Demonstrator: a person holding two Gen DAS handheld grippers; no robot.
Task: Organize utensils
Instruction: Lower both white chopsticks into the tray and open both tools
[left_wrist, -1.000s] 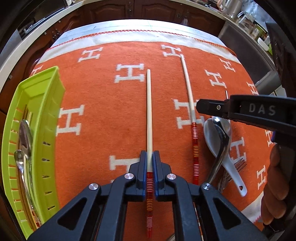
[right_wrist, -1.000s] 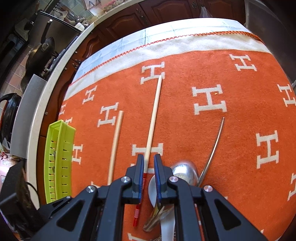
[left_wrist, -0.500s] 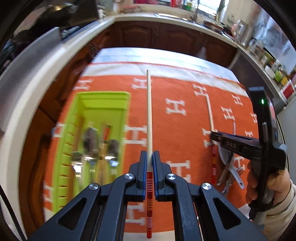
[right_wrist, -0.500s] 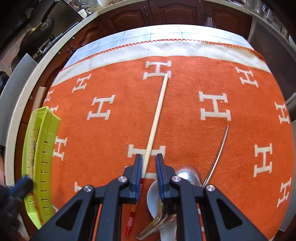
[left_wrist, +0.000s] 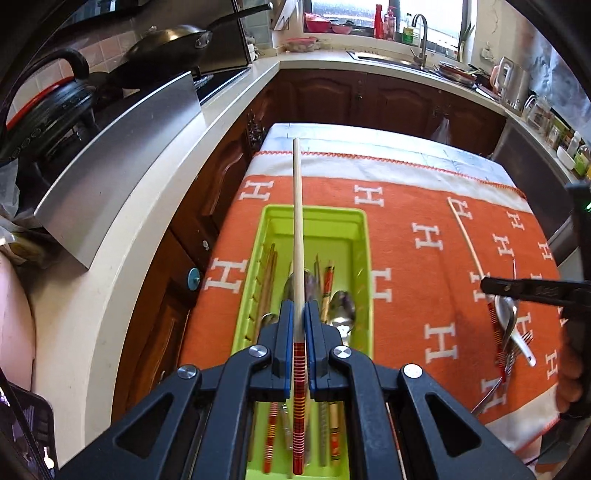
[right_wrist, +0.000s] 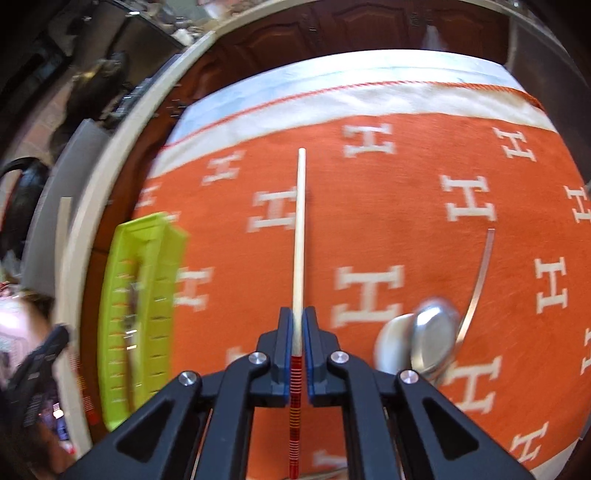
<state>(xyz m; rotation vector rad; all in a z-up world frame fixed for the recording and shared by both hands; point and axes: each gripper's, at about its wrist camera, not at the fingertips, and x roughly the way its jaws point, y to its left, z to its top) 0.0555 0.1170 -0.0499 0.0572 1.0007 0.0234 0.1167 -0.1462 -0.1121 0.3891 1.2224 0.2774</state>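
Left wrist view: left hand-held gripper (left_wrist: 299, 332) clamped on a pale wooden chopstick with red-striped end (left_wrist: 297, 236), held lengthwise over the lime-green plastic utensil tray (left_wrist: 364, 236) on the orange H-patterned cloth (left_wrist: 406, 206), lined up for dropping in.

Right wrist view: right hand-held gripper (right_wrist: 298, 339) clamped on the matching second chopstick (right_wrist: 299, 229); steel spoon (right_wrist: 434, 338) left on the cloth-covered worktop.

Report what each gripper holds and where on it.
Left gripper holds a chopstick just above its red-striped end. Right gripper holds the second chopstick at the same spot.
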